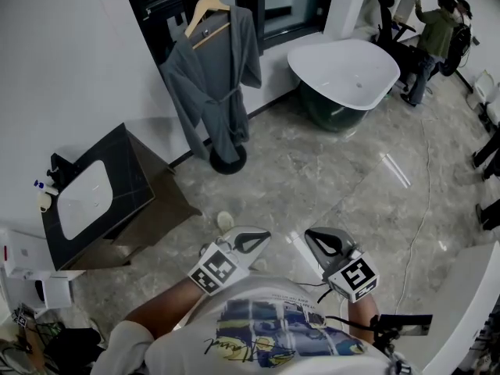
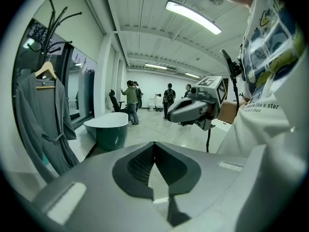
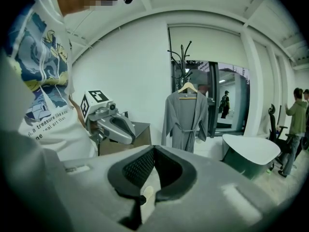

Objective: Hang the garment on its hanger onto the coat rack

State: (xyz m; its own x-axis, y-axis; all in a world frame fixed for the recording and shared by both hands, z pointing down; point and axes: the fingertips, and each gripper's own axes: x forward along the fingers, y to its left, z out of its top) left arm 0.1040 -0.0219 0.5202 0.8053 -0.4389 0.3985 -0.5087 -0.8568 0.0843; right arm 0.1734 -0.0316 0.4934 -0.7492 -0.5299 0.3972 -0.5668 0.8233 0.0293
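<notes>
A grey robe [image 1: 219,84] hangs on a wooden hanger [image 1: 207,10] hooked on the black coat rack, whose round base [image 1: 228,160] stands on the marble floor by the wall. Both grippers are far from it, held close to the person's chest. My left gripper [image 1: 262,237] is shut with nothing in it, its tips meeting in the left gripper view [image 2: 154,144]. My right gripper [image 1: 310,234] is also shut and empty [image 3: 154,148]. The right gripper view shows the robe [image 3: 186,120] straight ahead under the rack's prongs [image 3: 182,57]. In the left gripper view the robe [image 2: 46,124] hangs at the far left.
A white and dark green bathtub [image 1: 348,73] stands to the right of the rack. A dark vanity with a white basin [image 1: 94,190] sits against the left wall. A small pale object [image 1: 225,220] lies on the floor. Several people [image 1: 433,33] stand at the far right.
</notes>
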